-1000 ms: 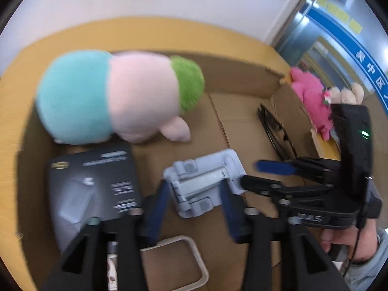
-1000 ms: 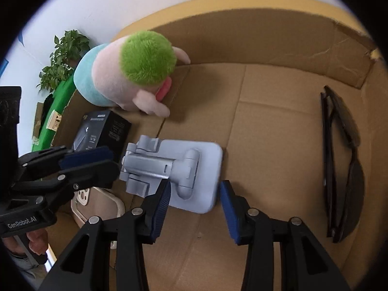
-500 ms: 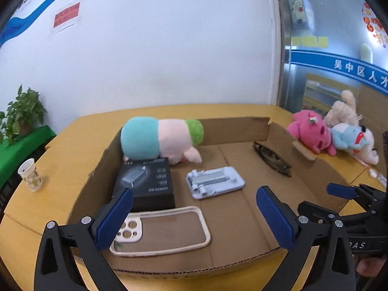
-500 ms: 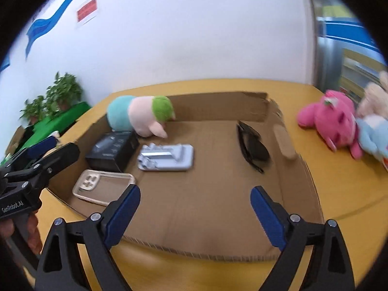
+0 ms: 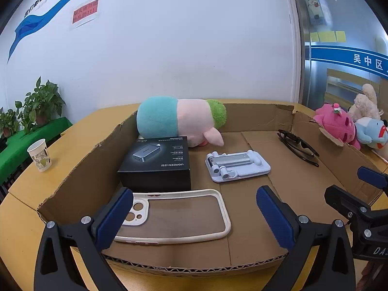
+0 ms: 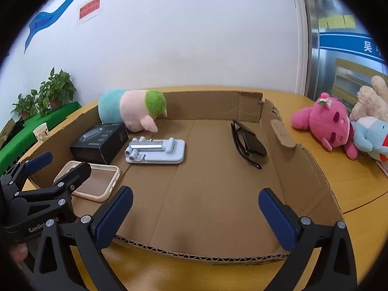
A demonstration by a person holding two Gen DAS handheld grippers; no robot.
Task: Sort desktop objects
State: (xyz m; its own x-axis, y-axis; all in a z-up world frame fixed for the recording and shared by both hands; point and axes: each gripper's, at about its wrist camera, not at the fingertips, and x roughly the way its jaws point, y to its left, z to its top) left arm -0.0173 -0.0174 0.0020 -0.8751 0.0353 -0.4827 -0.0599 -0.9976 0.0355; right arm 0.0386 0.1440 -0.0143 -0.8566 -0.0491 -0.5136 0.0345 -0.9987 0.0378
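the left gripper (image 5: pixel 194 211) hangs at the near edge of the cardboard tray (image 5: pixel 194 264), jaws spread wide with nothing between them; its handle and the hand holding it are cut off by the frame. the right gripper (image 6: pixel 195 212) is opening to its widest, also empty, above the tray's near edge. in the right view a fingertip shows dimly at the lower left. a second ago both grippers were low inside the tray, half closed beside the phone stand (image 5: pixel 237 166); they now sit back outside the near edge, and the stand lies flat mid-tray.

at the near left corner lies a cream phone case (image 5: pixel 174 215), partly hidden by a blue pad. behind it is a black box (image 5: pixel 157 162), its print upside down. black sunglasses (image 5: pixel 297 146) lie along the right wall. a plush pig (image 5: pixel 179 118) rests in the far left corner, its face turned away. on the table beyond the right wall sit more plush toys (image 6: pixel 325 121), cut off. a paper cup (image 5: pixel 40 155) stands left of the tray.
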